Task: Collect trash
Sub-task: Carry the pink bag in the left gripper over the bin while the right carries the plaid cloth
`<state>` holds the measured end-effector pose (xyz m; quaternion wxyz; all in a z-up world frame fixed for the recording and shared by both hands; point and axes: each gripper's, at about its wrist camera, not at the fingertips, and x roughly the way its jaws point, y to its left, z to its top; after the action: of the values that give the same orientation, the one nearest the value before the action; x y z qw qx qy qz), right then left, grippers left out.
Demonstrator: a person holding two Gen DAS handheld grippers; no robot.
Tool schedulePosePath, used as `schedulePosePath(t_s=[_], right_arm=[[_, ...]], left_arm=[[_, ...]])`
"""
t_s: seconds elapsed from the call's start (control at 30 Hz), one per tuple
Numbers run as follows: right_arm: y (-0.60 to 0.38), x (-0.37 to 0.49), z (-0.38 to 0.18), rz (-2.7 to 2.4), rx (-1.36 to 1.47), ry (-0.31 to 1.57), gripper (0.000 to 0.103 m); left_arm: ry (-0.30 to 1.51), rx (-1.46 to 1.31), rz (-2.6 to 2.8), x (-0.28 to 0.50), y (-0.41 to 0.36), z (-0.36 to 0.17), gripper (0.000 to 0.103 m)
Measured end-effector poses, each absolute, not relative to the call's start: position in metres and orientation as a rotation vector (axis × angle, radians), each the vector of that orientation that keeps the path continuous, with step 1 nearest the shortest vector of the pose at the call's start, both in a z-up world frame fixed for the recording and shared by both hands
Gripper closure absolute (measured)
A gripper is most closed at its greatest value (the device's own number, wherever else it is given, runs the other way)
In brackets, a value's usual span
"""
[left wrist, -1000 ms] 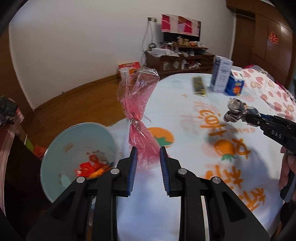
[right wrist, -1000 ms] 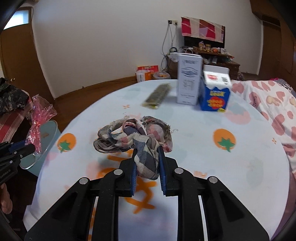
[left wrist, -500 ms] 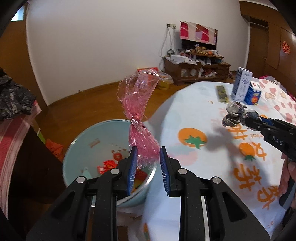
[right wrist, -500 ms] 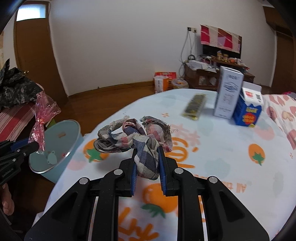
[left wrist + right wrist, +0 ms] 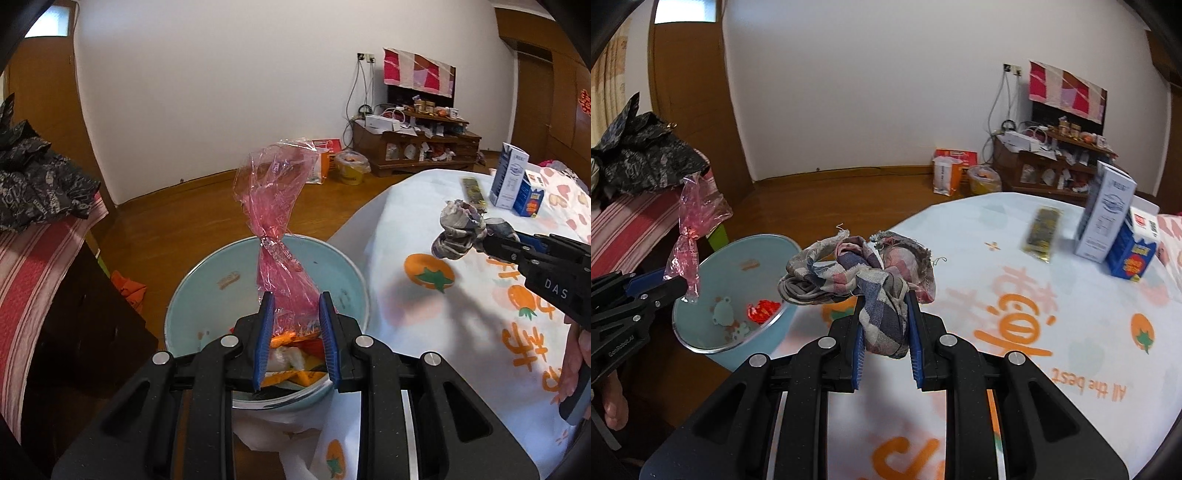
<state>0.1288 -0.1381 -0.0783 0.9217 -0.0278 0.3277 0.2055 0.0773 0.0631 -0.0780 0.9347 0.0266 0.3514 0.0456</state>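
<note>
- Left gripper [image 5: 295, 317]: jaws narrowed onto the lower end of a pink cellophane wrapper [image 5: 277, 221], blue pads pressing its sides. The wrapper stands upright, pinched at a foil twist, its crinkled upper part flaring open.
- The wrapper hangs directly above a pale blue round bin [image 5: 207, 295] on the wooden floor beside the table [image 5: 480, 354].
- Right gripper [image 5: 884, 321]: jaws nearly together, clamped on a crumpled checked cloth scrap [image 5: 857, 273] — frayed edges, grey, blue and pink weave — held above the table edge, beside the bin.
- Bin contents: orange and red wrappers and something white, partly hidden behind the left gripper's fingers; not identifiable further.
- Both hands are cut off at the frame edges — only fingertips show.
- Tablecloth: white, printed with orange fruit and lettering. On its far side stand two cartons [image 5: 1108, 221] and a flat dark packet [image 5: 1043, 234], blurred.
</note>
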Motion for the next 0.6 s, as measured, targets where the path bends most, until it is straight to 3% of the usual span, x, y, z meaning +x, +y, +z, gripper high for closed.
schedulePosePath(t_s=[0.6], right_arm=[[-0.082, 0.131, -0.076, 0.516, -0.111, 0.665, 0.082]], left_arm=[[0.718, 0.021, 0.172, 0.066, 0.101, -0.078, 0.078]])
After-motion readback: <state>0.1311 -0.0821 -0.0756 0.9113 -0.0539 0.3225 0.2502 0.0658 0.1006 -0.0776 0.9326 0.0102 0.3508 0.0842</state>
